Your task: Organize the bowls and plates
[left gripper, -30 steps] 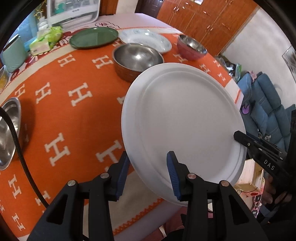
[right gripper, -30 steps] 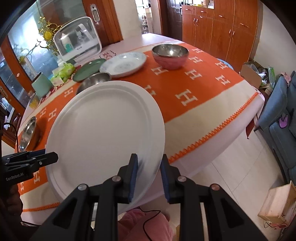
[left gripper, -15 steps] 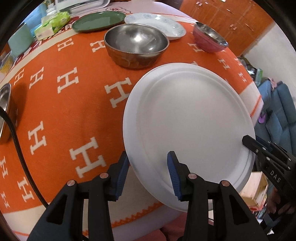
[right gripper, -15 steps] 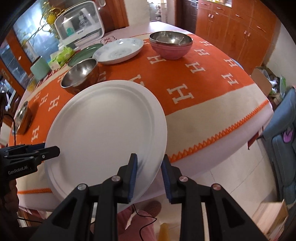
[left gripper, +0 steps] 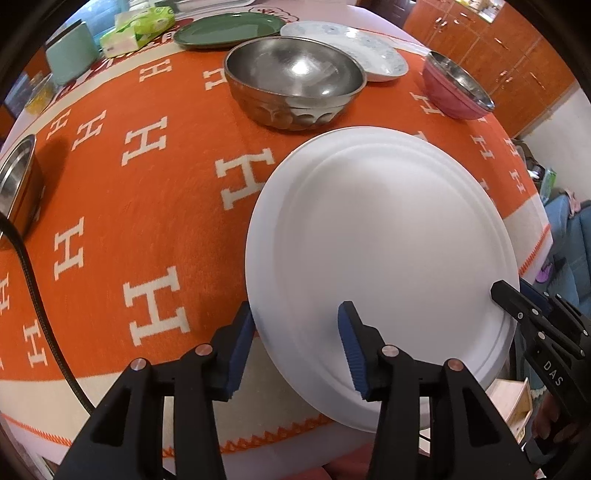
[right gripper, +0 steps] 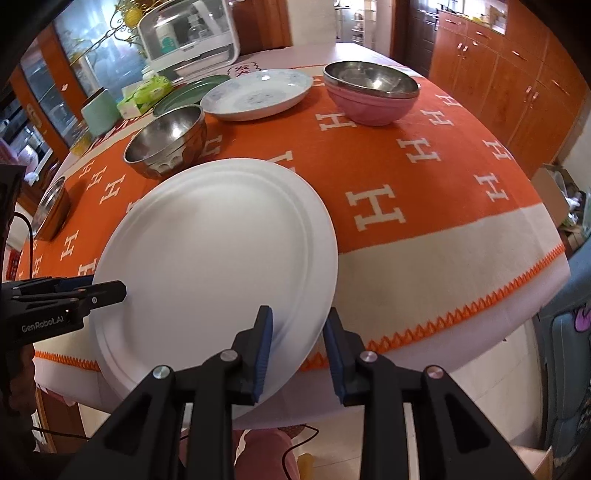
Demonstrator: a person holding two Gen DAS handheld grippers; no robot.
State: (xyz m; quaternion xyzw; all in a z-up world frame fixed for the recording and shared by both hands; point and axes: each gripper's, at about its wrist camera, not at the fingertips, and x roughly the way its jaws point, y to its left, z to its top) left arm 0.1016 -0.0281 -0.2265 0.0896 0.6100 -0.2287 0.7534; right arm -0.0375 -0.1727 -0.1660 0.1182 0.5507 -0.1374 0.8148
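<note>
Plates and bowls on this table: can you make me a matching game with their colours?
Things:
1. nearest plate
2. far plate beside the tissue pack
3. rightmost bowl, outside
4. tablecloth

Colours:
A. pink
B. orange
C. white
D. green

Pairs: 1-C, 2-D, 3-A, 4-B

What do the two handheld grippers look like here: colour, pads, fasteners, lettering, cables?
Both are matte black with angular open-frame fingers, ribbed blue pads and round silver pivot screws. The left gripper reads "GenRobot.AI" on its side; a black cable trails beside it. The right gripper shows "DAS" lettering.
</note>
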